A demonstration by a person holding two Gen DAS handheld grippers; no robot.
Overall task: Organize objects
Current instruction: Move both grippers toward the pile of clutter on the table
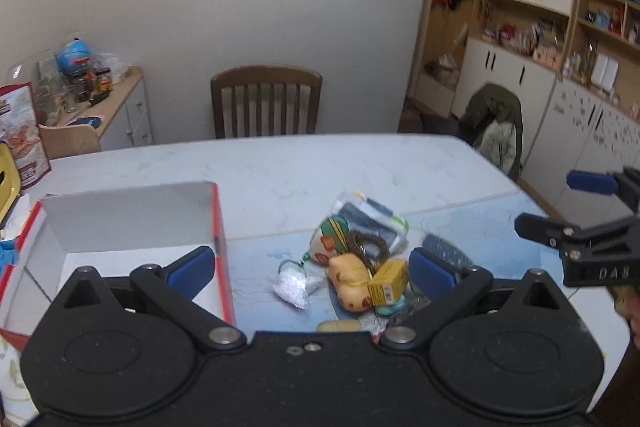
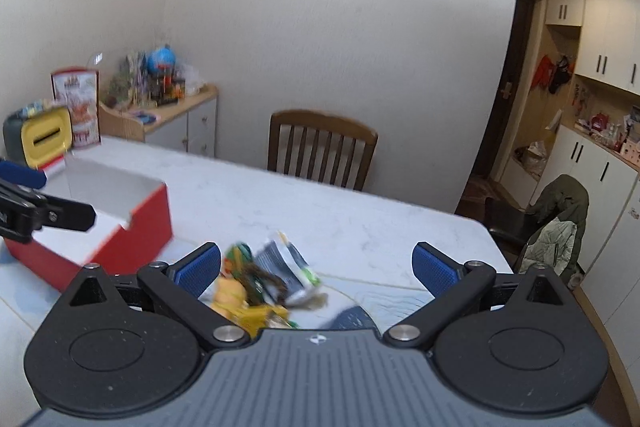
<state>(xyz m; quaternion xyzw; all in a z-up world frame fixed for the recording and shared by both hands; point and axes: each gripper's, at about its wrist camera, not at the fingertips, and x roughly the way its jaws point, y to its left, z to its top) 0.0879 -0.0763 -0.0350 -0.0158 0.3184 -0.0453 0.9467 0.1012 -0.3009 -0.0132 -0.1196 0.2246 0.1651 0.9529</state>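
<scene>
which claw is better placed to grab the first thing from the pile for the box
Left, probably: the left claw is open directly over the pile, beside the red box. The right claw sits off-centre.

The pile of toys (image 2: pixel 264 287) looks blurry. The black gripper body hides the part of it nearest the camera.

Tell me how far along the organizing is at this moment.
Barely started. The red box shows nothing inside where its floor is visible. In hand: nothing; the left gripper and right gripper are both open. Left to do: the whole pile of small items still lies on the table beside the box.
</scene>
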